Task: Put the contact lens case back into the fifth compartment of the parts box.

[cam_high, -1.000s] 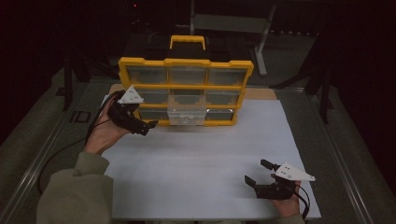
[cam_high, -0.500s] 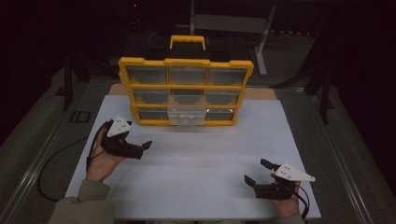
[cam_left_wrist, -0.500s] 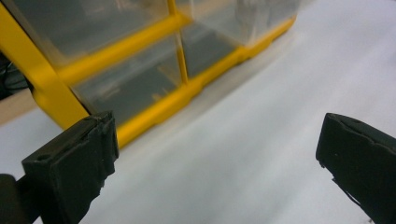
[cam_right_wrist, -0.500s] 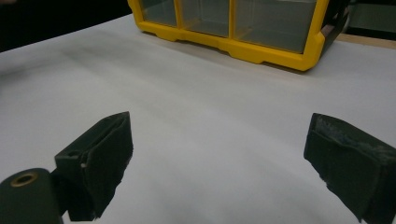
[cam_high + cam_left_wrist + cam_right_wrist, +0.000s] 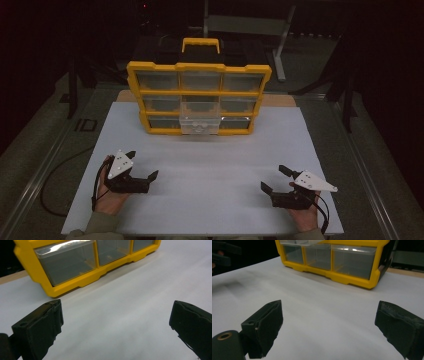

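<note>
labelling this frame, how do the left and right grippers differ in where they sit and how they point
The left gripper lies at the sheet's near-left corner, the right gripper at its near-right. The left one's fingers point right, toward the middle; the right one's point left and away, toward the organizer. The left gripper sits slightly nearer the organizer than the right. Both are open, hold nothing, and each is in a hand.

The organizer box (image 5: 199, 97) has a smooth yellow plastic frame, a bit shiny. Its little drawers (image 5: 66, 262) are clear plastic that catches the light. The white table top (image 5: 200, 195) looks matt and smooth, maybe paper or board. The left gripper (image 5: 142, 165) and the right gripper (image 5: 273, 178) look like dull black plastic, with rough pads (image 5: 398, 327).
</note>
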`<state>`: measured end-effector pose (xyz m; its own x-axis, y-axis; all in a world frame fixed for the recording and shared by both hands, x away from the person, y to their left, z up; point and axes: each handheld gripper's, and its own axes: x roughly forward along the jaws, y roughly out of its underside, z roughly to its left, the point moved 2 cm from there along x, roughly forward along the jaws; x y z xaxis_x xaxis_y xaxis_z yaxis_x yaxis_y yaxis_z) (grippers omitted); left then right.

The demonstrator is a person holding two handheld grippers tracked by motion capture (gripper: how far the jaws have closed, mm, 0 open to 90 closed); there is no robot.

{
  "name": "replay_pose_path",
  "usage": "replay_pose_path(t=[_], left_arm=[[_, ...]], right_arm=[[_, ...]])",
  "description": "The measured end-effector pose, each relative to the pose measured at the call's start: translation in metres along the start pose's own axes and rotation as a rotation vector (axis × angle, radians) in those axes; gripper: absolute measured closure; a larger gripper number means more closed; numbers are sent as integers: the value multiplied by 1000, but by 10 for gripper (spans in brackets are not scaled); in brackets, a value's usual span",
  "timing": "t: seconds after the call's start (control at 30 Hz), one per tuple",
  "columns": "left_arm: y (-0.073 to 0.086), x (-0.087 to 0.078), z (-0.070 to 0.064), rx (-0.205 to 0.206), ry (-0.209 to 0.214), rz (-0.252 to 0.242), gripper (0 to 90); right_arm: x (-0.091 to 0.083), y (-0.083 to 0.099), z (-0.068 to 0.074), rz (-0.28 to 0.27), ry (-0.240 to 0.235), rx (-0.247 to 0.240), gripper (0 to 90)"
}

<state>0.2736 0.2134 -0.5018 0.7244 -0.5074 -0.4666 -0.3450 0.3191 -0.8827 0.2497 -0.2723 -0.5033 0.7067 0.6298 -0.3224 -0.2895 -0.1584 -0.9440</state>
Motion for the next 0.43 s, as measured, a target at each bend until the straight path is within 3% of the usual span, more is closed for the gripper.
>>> replay_pose_path(t=[0.13,0.43], left_arm=[[8,-8,-2,-8,-26,-27,0],[16,-16,-1,-36,-57,-38,0]], right_arm=[[2,-1,-1,-6,4,-5,79],[1,6,4,33,11,-21,79]])
